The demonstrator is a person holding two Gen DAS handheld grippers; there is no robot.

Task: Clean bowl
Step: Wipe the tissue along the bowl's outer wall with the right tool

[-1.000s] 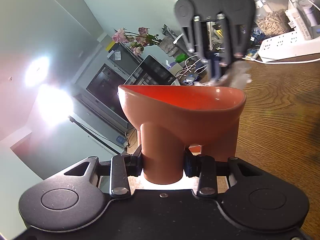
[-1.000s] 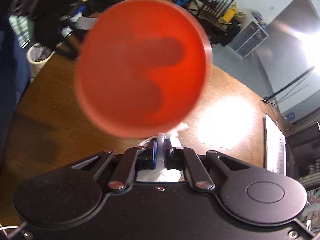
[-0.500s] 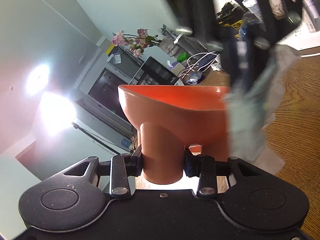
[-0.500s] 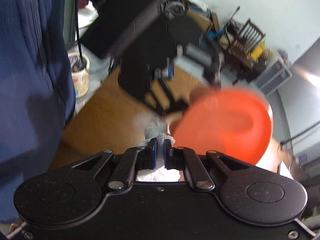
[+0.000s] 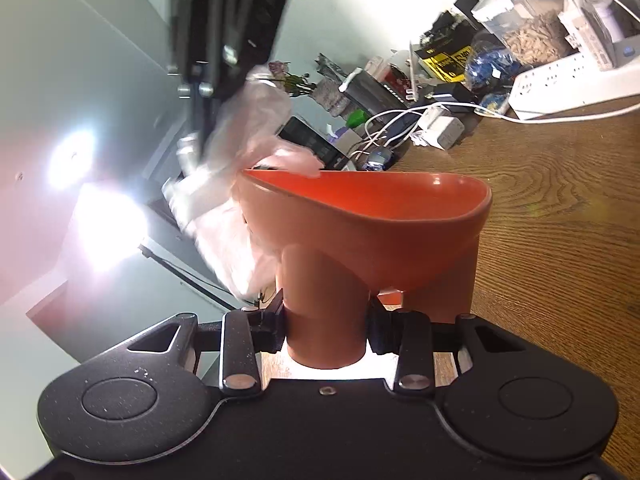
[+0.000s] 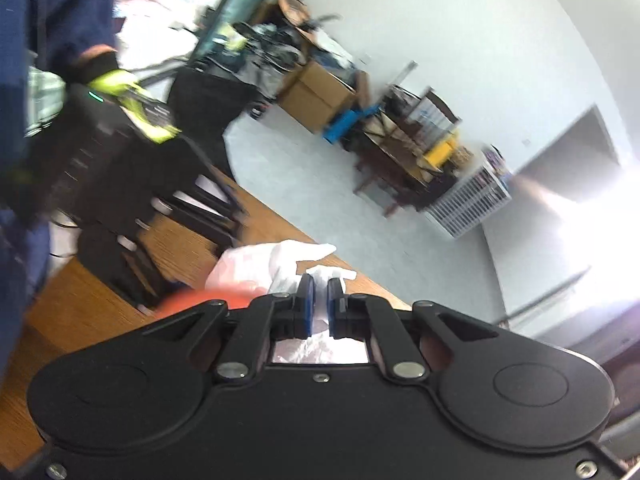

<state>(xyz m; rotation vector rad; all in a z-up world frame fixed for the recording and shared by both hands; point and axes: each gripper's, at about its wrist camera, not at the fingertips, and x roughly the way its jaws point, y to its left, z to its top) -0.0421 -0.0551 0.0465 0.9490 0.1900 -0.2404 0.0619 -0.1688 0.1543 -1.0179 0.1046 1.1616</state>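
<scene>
An orange bowl (image 5: 360, 216) on thick round legs stands level in the left wrist view, above the wooden table (image 5: 560, 240). My left gripper (image 5: 326, 320) is shut on one of its legs. My right gripper (image 5: 200, 128), blurred, hangs over the bowl's left rim, shut on a crumpled white tissue (image 5: 248, 152) that drapes over that rim and down the outside. In the right wrist view the right gripper (image 6: 319, 288) pinches the tissue (image 6: 260, 264). Only a sliver of the bowl (image 6: 192, 300) shows low on the left, with the left gripper (image 6: 120, 200) behind it.
A white power strip (image 5: 568, 80), cables with a charger (image 5: 436, 124), a dark keyboard (image 5: 312, 144) and boxes crowd the table's far edge. A person's blue sleeve (image 6: 60, 8) fills the left of the right wrist view. Beyond the table are a cardboard box (image 6: 320, 96) and a chair (image 6: 400, 160).
The right gripper with the tissue swept from the bowl's far right rim across to its left rim and rose. In its own view the bowl dropped to a sliver. The left gripper stayed put.
</scene>
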